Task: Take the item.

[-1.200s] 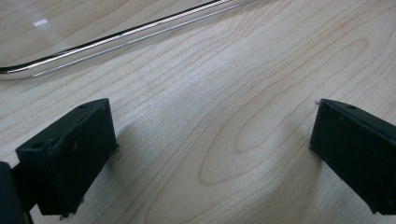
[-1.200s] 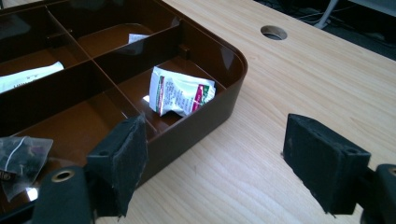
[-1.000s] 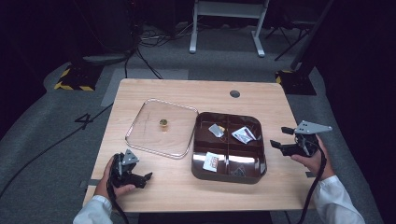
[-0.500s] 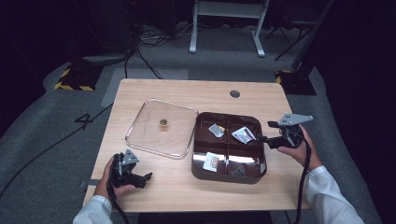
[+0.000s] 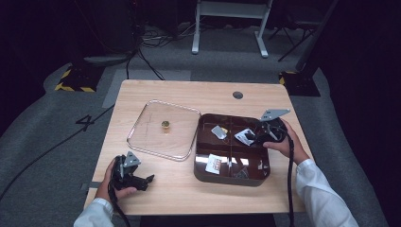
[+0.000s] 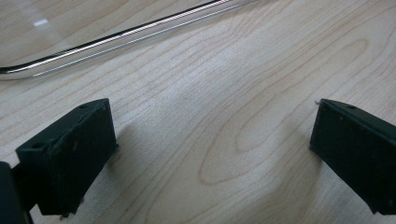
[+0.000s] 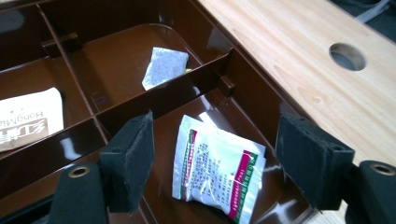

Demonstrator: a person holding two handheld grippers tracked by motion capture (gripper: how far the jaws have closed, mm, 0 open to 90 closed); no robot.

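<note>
At the near left corner of the bench the left gripper lies low over the bare wood in the person's left hand, its 2 jaws spread wide with nothing between them; in the left gripper view the rim of the clear lid passes just beyond the jaws.

That clear lid lies flat on the left half of the bench, a small gold knob at its middle, and its right edge sits just beside the brown tray.

The brown tray is split into 4 compartments. The near left one holds a white sachet with red print, and the near right one holds something dark that I cannot make out. In the far left compartment lies a small grey sachet. In the far right compartment lies a white packet with green and red edging, flat on the tray floor.

The right gripper hangs over that far right compartment, by the tray's right edge, held in the right hand with a white sleeve running back toward the near right corner. In the right gripper view its jaws stand wide on either side of the white packet, apart from it, and they have just been closing a little.
</note>
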